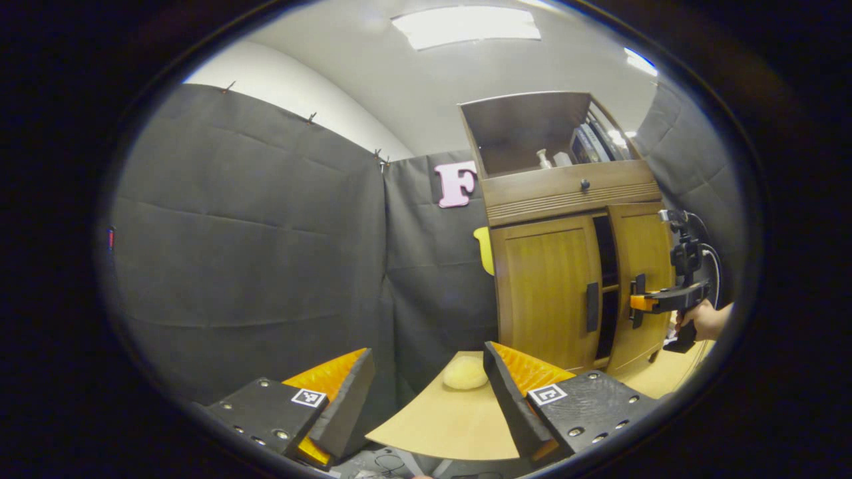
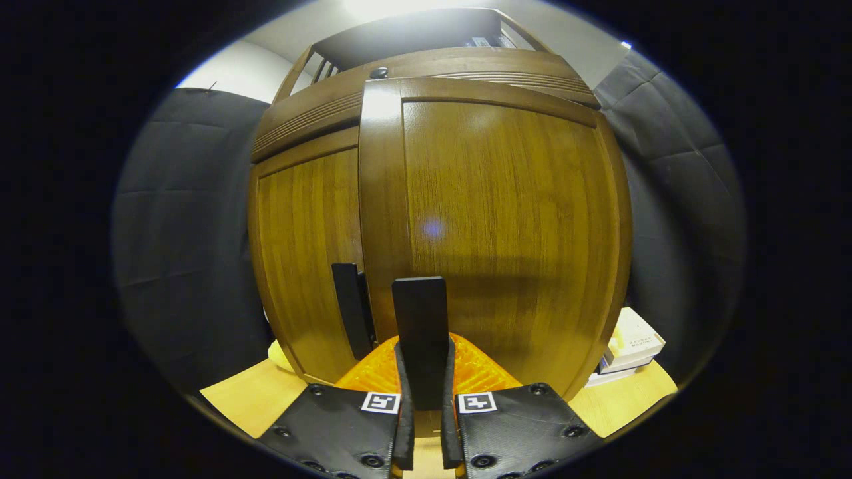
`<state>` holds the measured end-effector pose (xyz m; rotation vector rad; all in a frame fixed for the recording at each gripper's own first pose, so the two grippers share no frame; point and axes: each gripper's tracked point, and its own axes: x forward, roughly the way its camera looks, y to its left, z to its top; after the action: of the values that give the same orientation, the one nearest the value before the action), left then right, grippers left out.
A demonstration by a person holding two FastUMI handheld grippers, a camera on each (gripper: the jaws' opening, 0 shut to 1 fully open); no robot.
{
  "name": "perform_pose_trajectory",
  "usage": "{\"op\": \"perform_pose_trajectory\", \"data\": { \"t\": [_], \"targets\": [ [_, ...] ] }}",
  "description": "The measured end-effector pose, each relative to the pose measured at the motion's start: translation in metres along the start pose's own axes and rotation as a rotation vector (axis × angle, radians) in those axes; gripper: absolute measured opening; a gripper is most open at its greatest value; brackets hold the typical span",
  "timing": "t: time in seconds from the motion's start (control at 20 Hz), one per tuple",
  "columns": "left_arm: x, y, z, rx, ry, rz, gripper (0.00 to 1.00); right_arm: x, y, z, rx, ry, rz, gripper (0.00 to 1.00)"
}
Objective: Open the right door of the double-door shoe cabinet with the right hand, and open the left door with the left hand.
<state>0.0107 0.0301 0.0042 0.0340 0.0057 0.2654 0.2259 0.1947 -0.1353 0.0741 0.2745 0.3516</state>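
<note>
Brown wood grain is catching the light on the shoe cabinet (image 1: 566,266), which is standing on a pale surface (image 1: 452,419) at about two o'clock in the left gripper view. Its left door (image 1: 542,293) is sitting closed, its dark handle (image 1: 592,307) untouched near the door's inner edge. The right door (image 1: 642,279) is standing slightly ajar, with a dark gap showing between the two doors.

The right gripper (image 1: 638,303) is reaching in from three o'clock in that view, held by a hand (image 1: 702,320), and its fingers are pinching the right door's handle (image 1: 639,301). In the right gripper view the same grip is showing close up: the right gripper (image 2: 426,426) is closed on the dark vertical handle (image 2: 419,332), which is rising at twelve o'clock from between the two fingers, both pressing on it. The right door (image 2: 506,226) is looming straight ahead, and the left door (image 2: 306,253) is lying at about ten o'clock, its handle (image 2: 349,313) just beside the gripped one.

The left gripper (image 1: 426,392) is hanging well apart from the cabinet, its fingers spread wide and holding nothing. A rounded pale yellow object (image 1: 465,372) is resting on the surface between its fingertips and the cabinet. Some boxes (image 2: 632,349) are lying on the surface at four o'clock in the right gripper view.
</note>
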Motion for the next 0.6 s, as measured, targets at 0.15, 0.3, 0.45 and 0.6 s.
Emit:
{"op": "perform_pose_trajectory", "data": {
  "t": [0.15,0.3,0.45,0.6],
  "targets": [
    [-0.002,-0.002,0.001,-0.007,-0.007,-0.026,0.96,-0.014,-0.004,-0.002,-0.001,-0.001,0.009,0.18],
    [-0.005,-0.005,0.003,-0.008,-0.012,-0.055,0.96,-0.030,-0.009,-0.002,0.002,0.001,0.017,0.14],
    [-0.004,-0.007,0.003,-0.009,-0.016,-0.081,0.96,-0.045,-0.016,-0.004,0.000,0.002,0.019,0.14],
    [-0.003,-0.009,0.004,-0.011,-0.020,-0.104,0.96,-0.061,-0.024,-0.005,-0.004,0.001,0.020,0.14]
  ]
}}
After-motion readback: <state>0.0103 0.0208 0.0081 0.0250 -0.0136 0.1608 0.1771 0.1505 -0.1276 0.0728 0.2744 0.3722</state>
